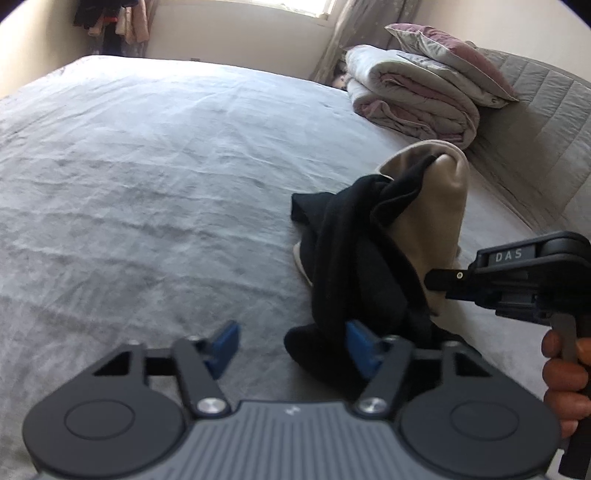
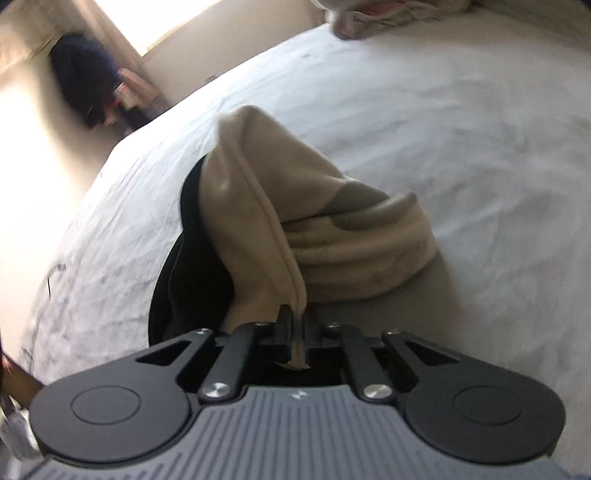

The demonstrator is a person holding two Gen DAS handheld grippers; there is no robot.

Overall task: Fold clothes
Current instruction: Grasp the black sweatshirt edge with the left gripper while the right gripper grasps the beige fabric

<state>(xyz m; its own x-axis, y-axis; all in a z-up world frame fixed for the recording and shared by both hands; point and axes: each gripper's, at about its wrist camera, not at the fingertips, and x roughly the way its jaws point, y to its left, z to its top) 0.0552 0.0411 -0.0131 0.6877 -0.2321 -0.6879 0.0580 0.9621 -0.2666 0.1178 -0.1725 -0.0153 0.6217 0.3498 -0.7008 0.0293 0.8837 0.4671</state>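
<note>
Two garments lie bunched together on the bed point(image 1: 147, 166): a beige garment point(image 1: 432, 206) and a black garment point(image 1: 351, 258) draped across it. Two grippers work here. The left gripper point(image 1: 291, 343) stands wide, its blue pads point(image 1: 225, 343) apart, the right pad touching the black cloth low in the near middle. The right gripper point(image 2: 295, 332) is clamped narrow on a beige seam edge, lifting that cloth into a peak.

Pale grey sheeting covers the bed, creased throughout. One folded duvet point(image 1: 410, 99) with one pillow point(image 1: 450, 55) on top sits at the far right, by a quilted headboard point(image 1: 539, 133). Hanging clothes point(image 1: 110, 22) fill the far left corner.

Only the left view shows the person's right hand point(image 1: 561, 373) on the handle; only the right view shows the seam pinched.
</note>
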